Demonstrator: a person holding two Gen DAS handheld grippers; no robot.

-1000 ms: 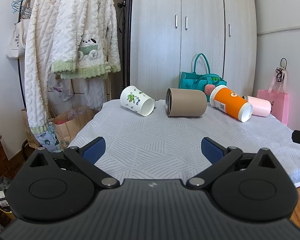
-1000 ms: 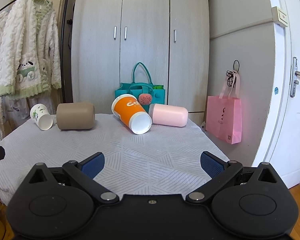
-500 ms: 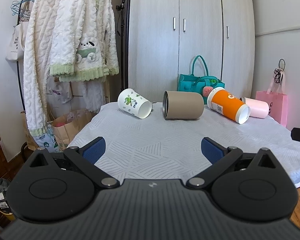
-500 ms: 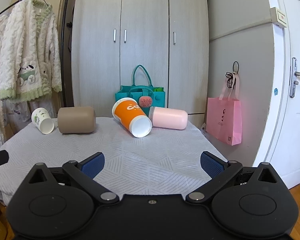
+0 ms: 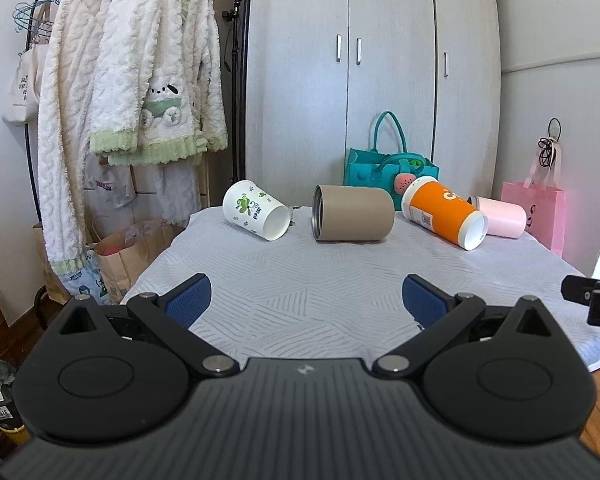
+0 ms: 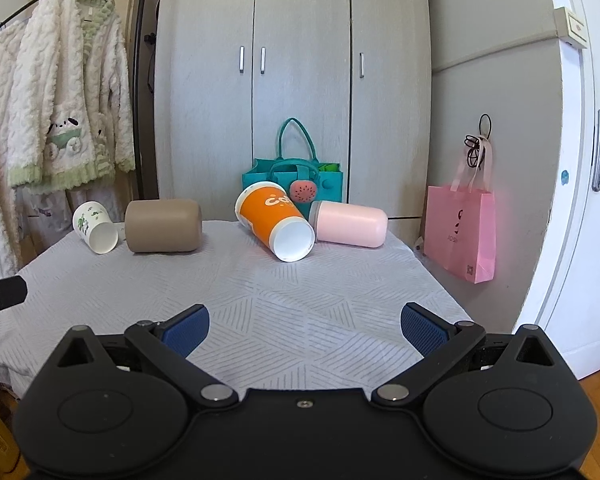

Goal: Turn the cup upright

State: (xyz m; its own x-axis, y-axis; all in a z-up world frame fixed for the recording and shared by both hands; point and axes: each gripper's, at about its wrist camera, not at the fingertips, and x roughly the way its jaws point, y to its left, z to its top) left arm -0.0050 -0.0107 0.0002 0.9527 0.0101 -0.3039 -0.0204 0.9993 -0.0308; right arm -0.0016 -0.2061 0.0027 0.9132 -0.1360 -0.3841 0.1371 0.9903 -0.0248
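Right now I have both tools spread wide and holding nothing: the left gripper (image 5: 306,300) and the right gripper (image 6: 304,324) hang over the near part of the grey-clothed table (image 6: 300,300), well apart from the cups. All four cups lie on their sides along the far edge: a white cup with green print (image 5: 256,216), a tan cup (image 5: 352,219), then an orange cup (image 6: 274,222) touching a pink cup (image 6: 350,224) just beside it
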